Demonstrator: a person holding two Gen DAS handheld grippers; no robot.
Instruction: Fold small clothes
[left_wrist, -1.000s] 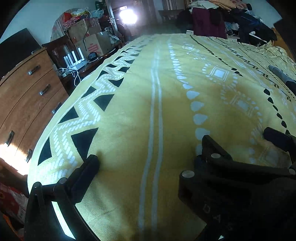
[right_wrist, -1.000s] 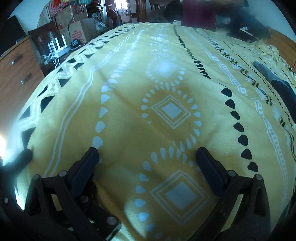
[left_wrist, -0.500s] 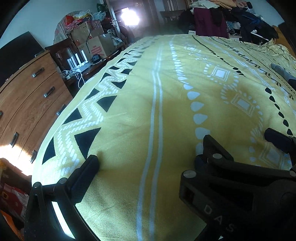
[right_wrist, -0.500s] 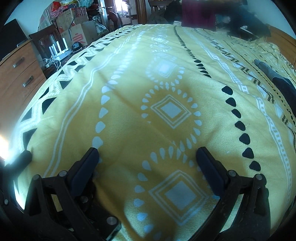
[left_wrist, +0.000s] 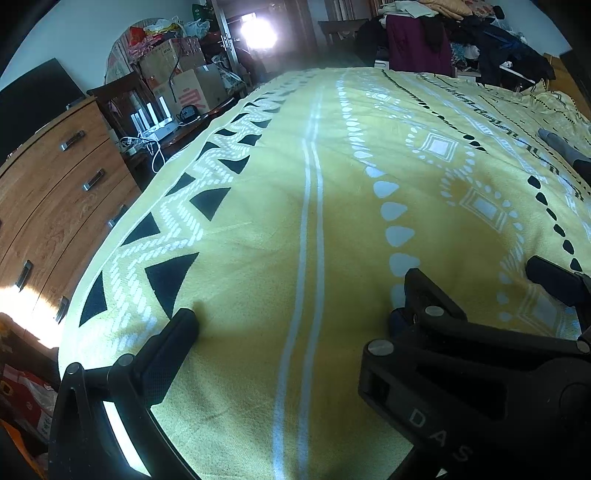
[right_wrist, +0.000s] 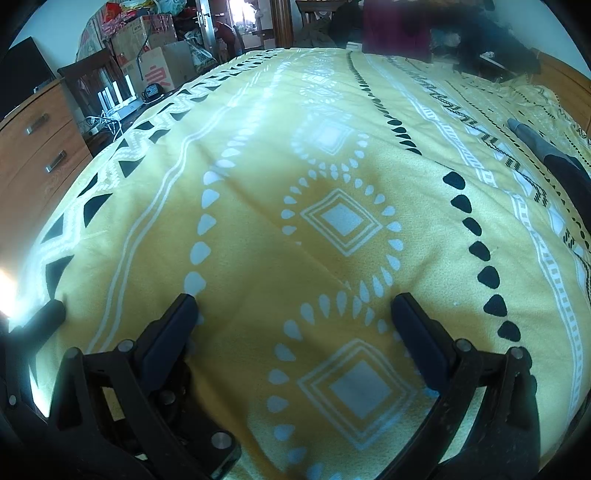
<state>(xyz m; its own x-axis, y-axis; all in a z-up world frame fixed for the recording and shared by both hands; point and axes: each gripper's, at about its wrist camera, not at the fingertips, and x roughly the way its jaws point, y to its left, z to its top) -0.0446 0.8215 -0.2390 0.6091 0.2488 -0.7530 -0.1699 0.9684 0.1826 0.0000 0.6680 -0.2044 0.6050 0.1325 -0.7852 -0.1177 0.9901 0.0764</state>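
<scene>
Bed cover (right_wrist: 258, 177): a yellow patterned blanket spread flat across the bed and filling both views; judged to serve as the folding surface, hence kept smooth and bare in the middle.
Dresser (left_wrist: 48, 192): wooden drawers beside the bed's left edge, well apart from the work area.
Clothes heap (left_wrist: 424, 40): dark and maroon garments piled beyond the far end of the bed; too distant to tell piece from piece.
Grey garment (right_wrist: 543, 147): the nearest small piece of clothing, lying at the right edge of the blanket, well apart from both tools; likely the next thing to fetch.
Right gripper (right_wrist: 293, 306): fingers spread wide, nothing between them, low over the blanket near its front edge, seemingly poised to start.
Left gripper (left_wrist: 299, 299): fingers likewise spread and empty, just beside the right one, whose finger shows at the right edge of the left view.
Change from a second ago: the left view now takes in slightly more of the dresser and room; the right view is almost the same; neither tool has touched cloth.
</scene>
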